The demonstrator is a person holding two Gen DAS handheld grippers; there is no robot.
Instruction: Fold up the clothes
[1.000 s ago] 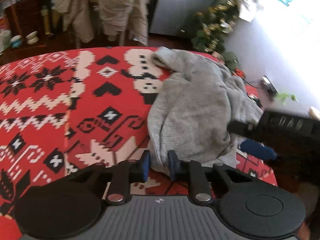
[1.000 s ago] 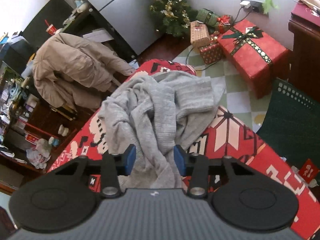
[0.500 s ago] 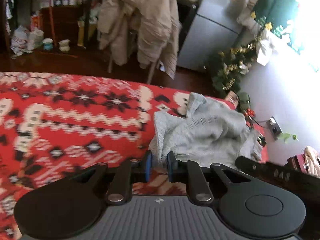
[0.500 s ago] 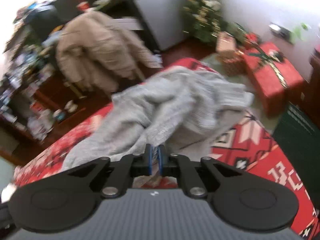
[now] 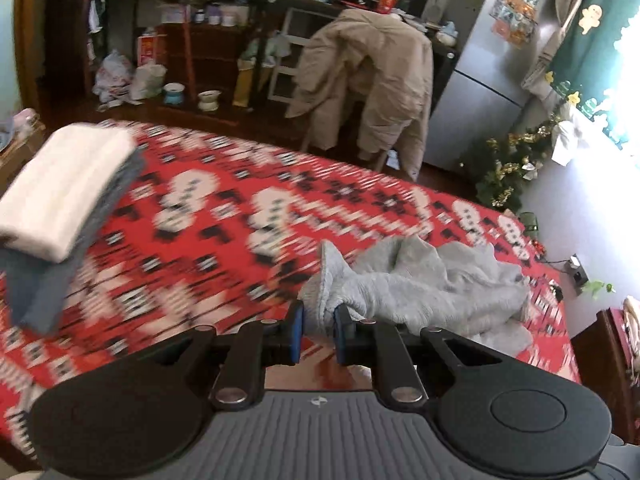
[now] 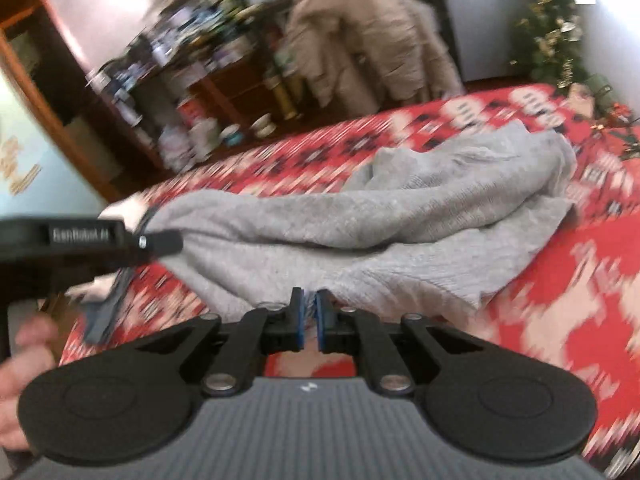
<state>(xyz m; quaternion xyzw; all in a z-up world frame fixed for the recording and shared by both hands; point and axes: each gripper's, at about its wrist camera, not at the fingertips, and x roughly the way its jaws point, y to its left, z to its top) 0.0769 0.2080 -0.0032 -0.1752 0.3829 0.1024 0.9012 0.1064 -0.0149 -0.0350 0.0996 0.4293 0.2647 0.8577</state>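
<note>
A crumpled grey knit sweater (image 5: 432,288) lies on a table with a red patterned cloth (image 5: 224,216). My left gripper (image 5: 318,318) is shut on a bunched edge of the sweater at its near left end. In the right wrist view the sweater (image 6: 400,216) stretches across the red cloth (image 6: 580,280), and my right gripper (image 6: 309,306) is shut on its near edge. The left gripper's body (image 6: 80,240) shows at the left of that view, holding the sweater's other end.
A folded stack, a white piece (image 5: 64,184) on top of grey-blue ones, sits at the table's left end. Behind the table stand a chair draped with a beige coat (image 5: 368,80), cluttered shelves (image 5: 192,48), a fridge (image 5: 492,60) and a small Christmas tree (image 5: 508,176).
Both grippers closed on the sweater and pulled it left along the table. The views swung up and left, bringing the folded stack into sight.
</note>
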